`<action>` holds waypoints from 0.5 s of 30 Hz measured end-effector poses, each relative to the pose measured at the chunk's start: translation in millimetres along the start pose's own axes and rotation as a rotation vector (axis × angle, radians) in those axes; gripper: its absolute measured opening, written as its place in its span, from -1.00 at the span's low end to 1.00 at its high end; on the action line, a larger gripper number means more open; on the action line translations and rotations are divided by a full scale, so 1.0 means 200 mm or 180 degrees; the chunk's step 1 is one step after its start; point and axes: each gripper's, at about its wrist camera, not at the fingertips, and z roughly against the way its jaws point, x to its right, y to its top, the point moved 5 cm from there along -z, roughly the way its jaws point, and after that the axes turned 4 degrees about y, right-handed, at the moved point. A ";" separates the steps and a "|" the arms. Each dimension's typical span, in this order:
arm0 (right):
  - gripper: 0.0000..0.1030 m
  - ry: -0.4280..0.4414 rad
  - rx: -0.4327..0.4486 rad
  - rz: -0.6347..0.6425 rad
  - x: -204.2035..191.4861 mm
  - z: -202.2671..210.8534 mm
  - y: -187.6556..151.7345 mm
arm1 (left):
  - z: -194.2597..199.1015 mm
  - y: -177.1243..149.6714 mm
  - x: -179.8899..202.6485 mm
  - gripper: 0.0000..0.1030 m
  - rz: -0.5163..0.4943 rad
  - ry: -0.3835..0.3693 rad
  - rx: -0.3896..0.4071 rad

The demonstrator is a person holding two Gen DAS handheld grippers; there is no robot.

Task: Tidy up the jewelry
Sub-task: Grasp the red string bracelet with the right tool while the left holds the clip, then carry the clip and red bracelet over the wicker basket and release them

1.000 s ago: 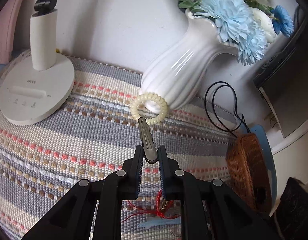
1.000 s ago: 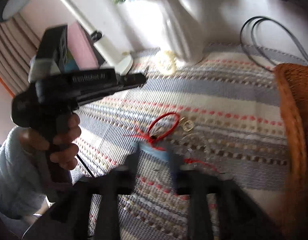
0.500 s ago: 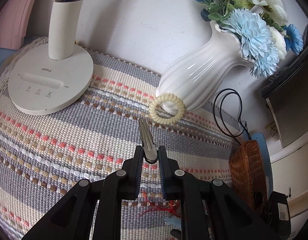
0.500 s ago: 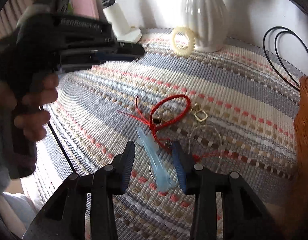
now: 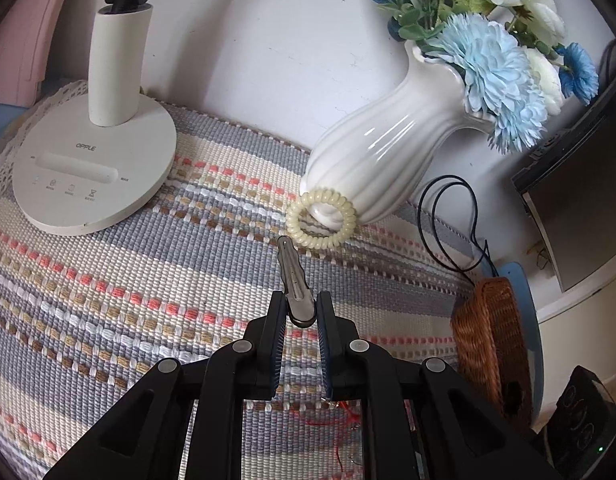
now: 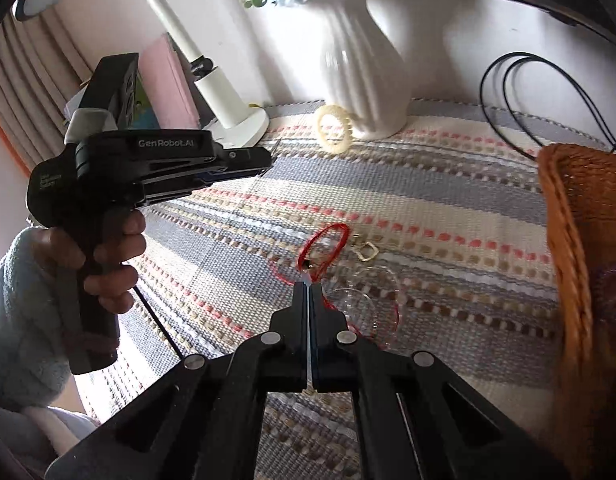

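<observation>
My left gripper [image 5: 301, 305] is shut on a grey metal hair clip [image 5: 293, 277] that sticks out forward, held above the striped woven mat [image 5: 108, 288]. A cream spiral hair tie [image 5: 321, 218] leans on the white vase's foot just beyond the clip tip. My right gripper [image 6: 309, 289] is shut on a pale blue hair clip [image 6: 308, 312], seen edge-on between the fingers. In front of it lie a red cord bracelet [image 6: 326, 248], a small gold ring [image 6: 367, 251] and thin clear hoops [image 6: 372, 296]. The left gripper [image 6: 252, 162] shows in the right wrist view.
A white ribbed vase [image 5: 372, 164] with blue flowers and a white desk lamp base [image 5: 92, 172] stand at the back. A brown wicker basket [image 6: 576, 264] sits at the mat's right edge, also in the left wrist view [image 5: 488, 332]. Black cable loops [image 6: 520, 92] lie behind it.
My right gripper has closed on the pale blue hair clip, which lay between its open fingers half a second ago. My left gripper, still holding the metal clip, has risen slightly.
</observation>
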 end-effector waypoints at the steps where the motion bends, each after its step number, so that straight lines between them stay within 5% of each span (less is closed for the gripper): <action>1: -0.97 0.0035 0.0025 -0.0058 0.01 0.01 0.00 | 0.00 0.00 0.01 -0.70 -0.0014 -0.0007 -0.0007; 9: -0.92 -0.0170 0.0010 -0.0258 0.07 -0.01 0.01 | 0.00 -0.01 0.04 -0.70 -0.0046 -0.0031 -0.0008; 11: -0.72 -0.0155 -0.0061 -0.0295 0.07 -0.07 0.03 | -0.01 -0.02 0.05 -0.70 -0.0049 -0.0042 -0.0026; 13: -0.09 -0.0148 -0.0101 -0.0258 0.04 -0.12 0.05 | -0.01 -0.03 0.05 -0.70 -0.0057 -0.0054 -0.0041; 15: -0.06 -0.0116 -0.0143 -0.0197 0.00 -0.17 0.07 | -0.01 -0.03 0.05 -0.70 -0.0056 -0.0065 -0.0047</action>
